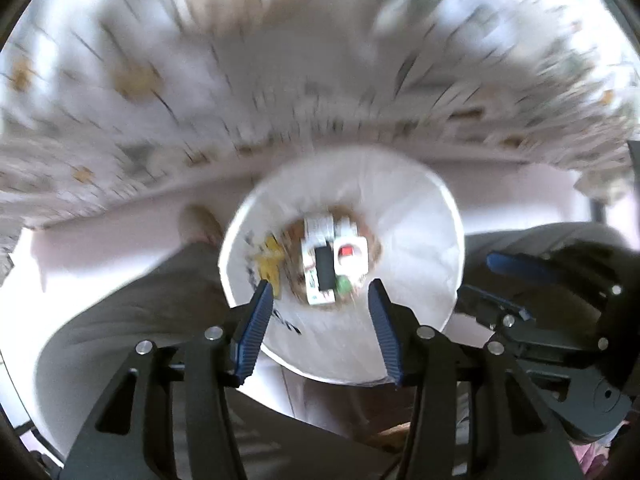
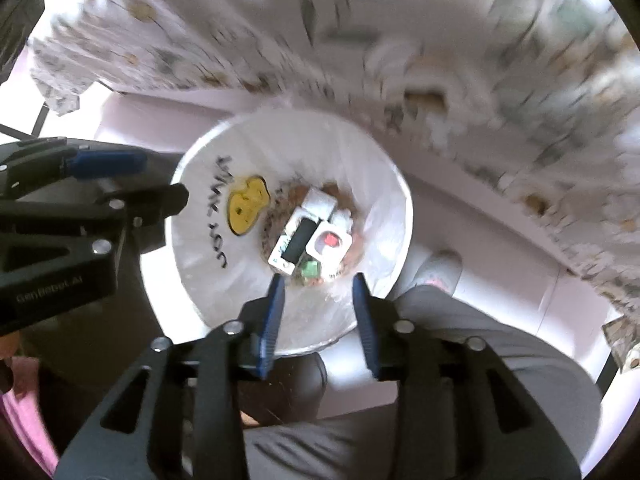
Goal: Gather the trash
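Both of your grippers pointed down over a white-lined bin (image 1: 420,240) that stood on the pale floor beside a table draped in a patterned cloth (image 1: 200,120). Your left gripper (image 1: 320,292) had its blue fingers (image 1: 256,320) spread apart with nothing between them; through the gap the bin's contents were visible well below. Your right gripper (image 2: 318,284) likewise showed its jaws parted and empty, with no pad pressing on anything.

At the bottom of the bin lay the collected trash (image 2: 312,236): a white carton with a black panel, a small white package with a red mark, a green scrap and brownish debris, all bunched together. The liner carried a yellow printed figure (image 2: 246,208) and black lettering on its inner wall.

From the right wrist view, your left gripper appeared at the left edge, beside the bin's rim. Your grey trouser legs (image 2: 460,360) flanked the bin on the near side. Blur obscured the cloth's pattern, so its detail could not be confirmed.
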Demonstrator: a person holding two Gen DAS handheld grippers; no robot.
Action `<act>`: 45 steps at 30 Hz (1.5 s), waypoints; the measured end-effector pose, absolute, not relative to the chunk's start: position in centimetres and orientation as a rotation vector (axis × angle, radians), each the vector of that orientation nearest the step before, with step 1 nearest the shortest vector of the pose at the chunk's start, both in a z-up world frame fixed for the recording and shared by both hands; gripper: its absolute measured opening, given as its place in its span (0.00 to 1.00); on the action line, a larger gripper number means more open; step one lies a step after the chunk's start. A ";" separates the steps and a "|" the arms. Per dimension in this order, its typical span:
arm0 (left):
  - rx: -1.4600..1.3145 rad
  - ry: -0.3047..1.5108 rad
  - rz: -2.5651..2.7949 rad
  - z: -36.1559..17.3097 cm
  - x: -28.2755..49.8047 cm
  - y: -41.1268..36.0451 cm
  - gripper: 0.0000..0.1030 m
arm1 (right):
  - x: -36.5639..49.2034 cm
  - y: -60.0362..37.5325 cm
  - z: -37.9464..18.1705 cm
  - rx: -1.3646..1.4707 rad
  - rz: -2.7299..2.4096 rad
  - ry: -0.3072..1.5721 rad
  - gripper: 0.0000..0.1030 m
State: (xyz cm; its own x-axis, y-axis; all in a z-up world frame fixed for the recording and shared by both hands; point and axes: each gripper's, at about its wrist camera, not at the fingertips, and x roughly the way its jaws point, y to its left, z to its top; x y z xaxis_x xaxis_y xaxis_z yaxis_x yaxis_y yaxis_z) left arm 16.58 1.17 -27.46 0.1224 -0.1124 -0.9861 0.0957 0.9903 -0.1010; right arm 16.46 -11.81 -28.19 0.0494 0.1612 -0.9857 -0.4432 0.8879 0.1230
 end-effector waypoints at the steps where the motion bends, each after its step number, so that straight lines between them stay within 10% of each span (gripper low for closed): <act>1: -0.013 1.407 -0.152 -26.1 16.2 1.2 0.52 | 16.2 -11.9 -27.1 -0.242 0.472 1.434 0.39; 24: 0.120 0.798 -0.135 -3.2 6.1 -0.3 0.78 | 8.0 -14.6 -6.8 -0.279 0.453 0.939 0.61; 45: 0.104 0.717 0.004 -1.8 0.6 0.5 0.90 | -2.1 -17.8 -1.5 -0.166 0.155 0.565 0.81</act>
State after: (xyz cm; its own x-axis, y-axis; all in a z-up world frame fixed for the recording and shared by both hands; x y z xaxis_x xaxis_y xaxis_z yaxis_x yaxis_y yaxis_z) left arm 0.56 0.51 -1.80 0.7542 0.0392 -0.6555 0.0321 0.9948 0.0964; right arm -2.08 -17.75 -1.50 0.8335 0.1000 -0.5433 -0.1909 0.9750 -0.1134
